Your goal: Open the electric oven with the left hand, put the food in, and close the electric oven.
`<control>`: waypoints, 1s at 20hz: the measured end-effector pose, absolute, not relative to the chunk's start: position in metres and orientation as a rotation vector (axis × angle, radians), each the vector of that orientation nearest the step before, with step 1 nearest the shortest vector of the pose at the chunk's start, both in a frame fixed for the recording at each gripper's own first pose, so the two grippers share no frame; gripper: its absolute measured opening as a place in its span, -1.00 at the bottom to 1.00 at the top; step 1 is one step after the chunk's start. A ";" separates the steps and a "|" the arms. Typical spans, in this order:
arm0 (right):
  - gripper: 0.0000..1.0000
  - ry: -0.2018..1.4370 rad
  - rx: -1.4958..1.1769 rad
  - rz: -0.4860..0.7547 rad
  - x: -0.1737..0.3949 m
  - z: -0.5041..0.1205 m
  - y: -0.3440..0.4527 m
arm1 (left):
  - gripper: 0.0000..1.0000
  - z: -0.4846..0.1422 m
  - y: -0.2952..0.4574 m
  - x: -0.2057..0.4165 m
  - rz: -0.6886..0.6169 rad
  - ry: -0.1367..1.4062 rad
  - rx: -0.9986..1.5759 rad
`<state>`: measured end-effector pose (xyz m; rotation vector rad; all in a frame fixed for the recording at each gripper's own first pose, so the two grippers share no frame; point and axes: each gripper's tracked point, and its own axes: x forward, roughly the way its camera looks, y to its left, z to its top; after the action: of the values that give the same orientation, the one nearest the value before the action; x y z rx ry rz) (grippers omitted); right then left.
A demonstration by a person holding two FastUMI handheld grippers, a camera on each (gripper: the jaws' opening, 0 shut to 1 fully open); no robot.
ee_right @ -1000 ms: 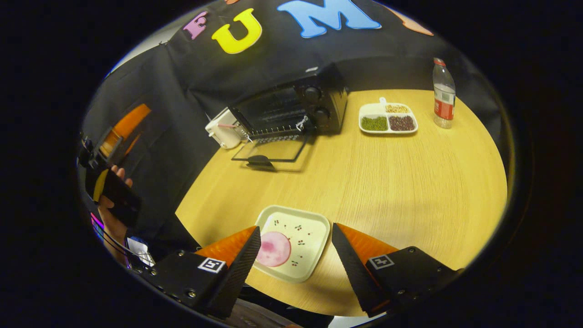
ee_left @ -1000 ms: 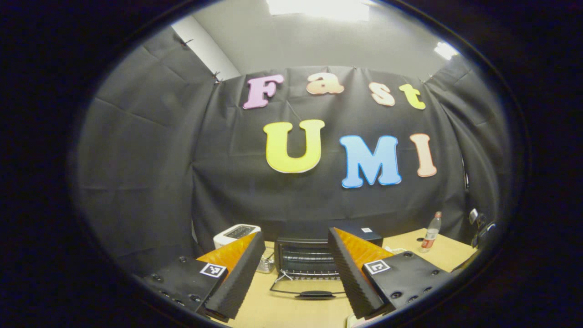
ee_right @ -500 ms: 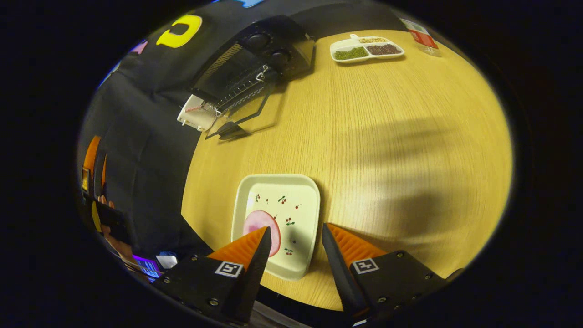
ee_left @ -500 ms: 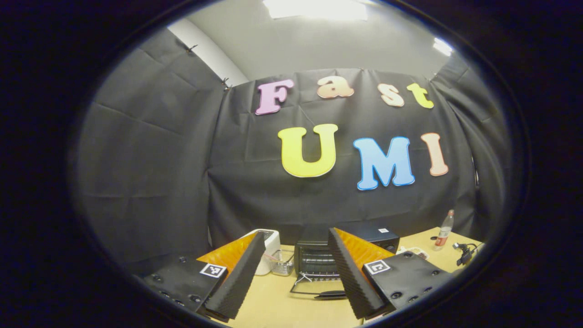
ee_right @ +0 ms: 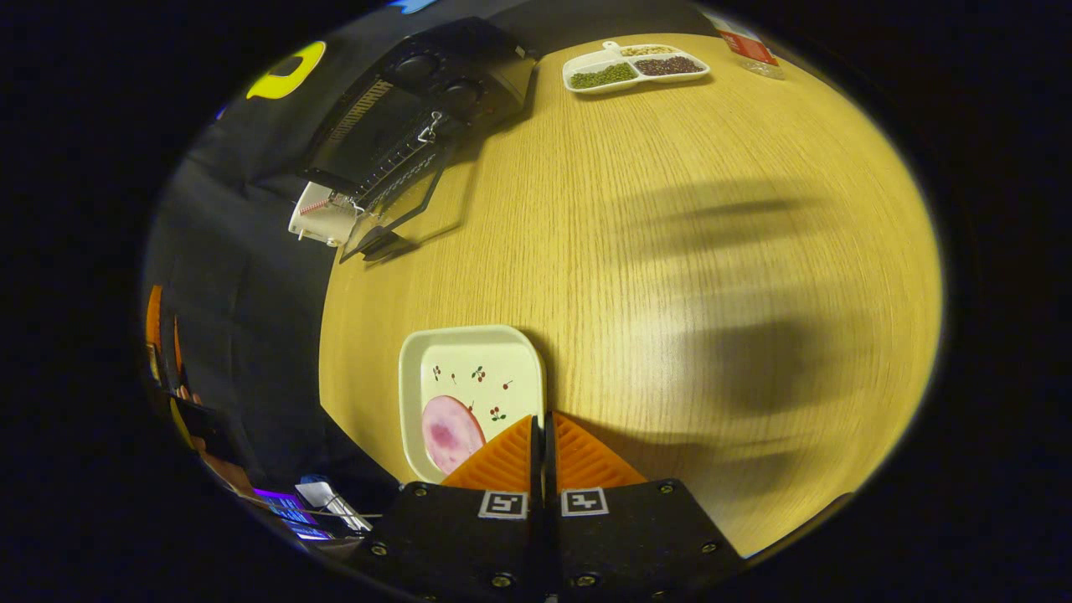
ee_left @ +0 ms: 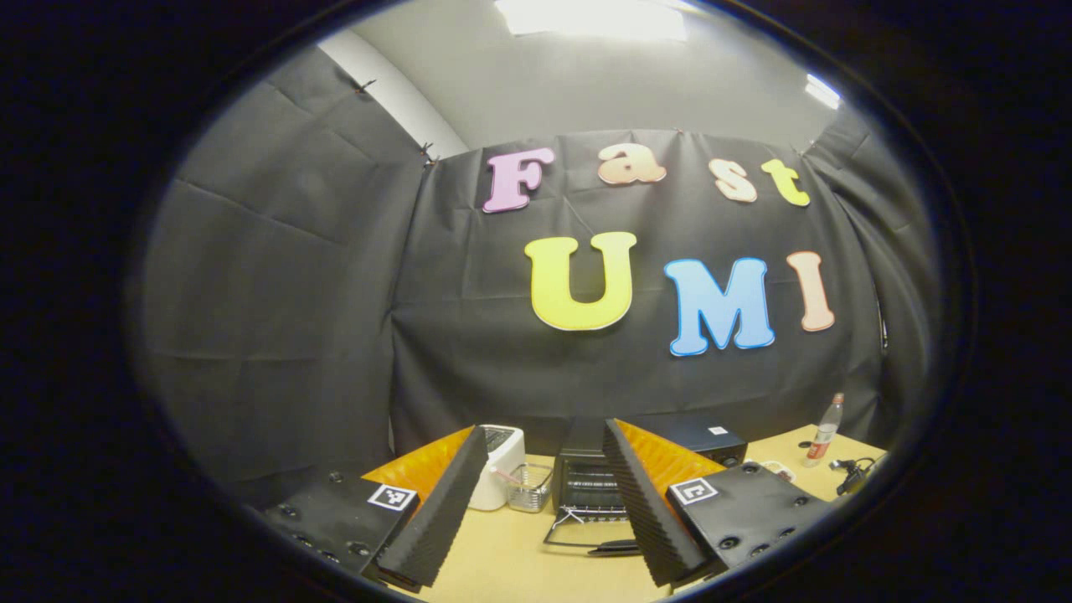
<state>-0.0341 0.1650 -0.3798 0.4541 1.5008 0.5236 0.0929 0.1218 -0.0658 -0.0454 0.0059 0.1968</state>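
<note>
Between the right gripper (ee_right: pixel 540 431)'s clenched fingers: rim of the plate (ee_right: pixel 469 368), near edge, grasping it.
Judgement: lifting is needing a level, slow carry so the pink food slice (ee_right: pixel 450 434), lying just left of the jaws, is not sliding. Oven (ee_right: pixel 419 117) is standing far ahead-left, door (ee_right: pixel 402 209) folded down open. Left gripper (ee_left: pixel 540 511) is hanging released, holding nothing, oven (ee_left: pixel 590 486) showing beyond its jaws.
</note>
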 end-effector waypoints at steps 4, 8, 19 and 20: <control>-0.99 1.481 0.576 0.536 -0.028 -0.360 0.183 | 0.99 -0.069 0.131 0.097 0.208 0.007 -0.052; -0.99 1.449 0.722 0.518 -0.013 -0.338 0.206 | 1.00 -0.073 0.141 0.102 0.218 0.004 -0.061; -0.99 1.209 1.053 0.207 0.091 -0.304 0.280 | 0.89 -0.095 0.184 0.135 0.220 0.021 -0.058; -0.99 1.190 1.105 0.179 0.101 -0.302 0.290 | 0.89 -0.098 0.189 0.139 0.219 0.025 -0.060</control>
<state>0.1007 0.2903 -0.3015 1.1047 1.1897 0.1795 0.1386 0.1894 -0.0976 -0.0603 0.0254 0.2186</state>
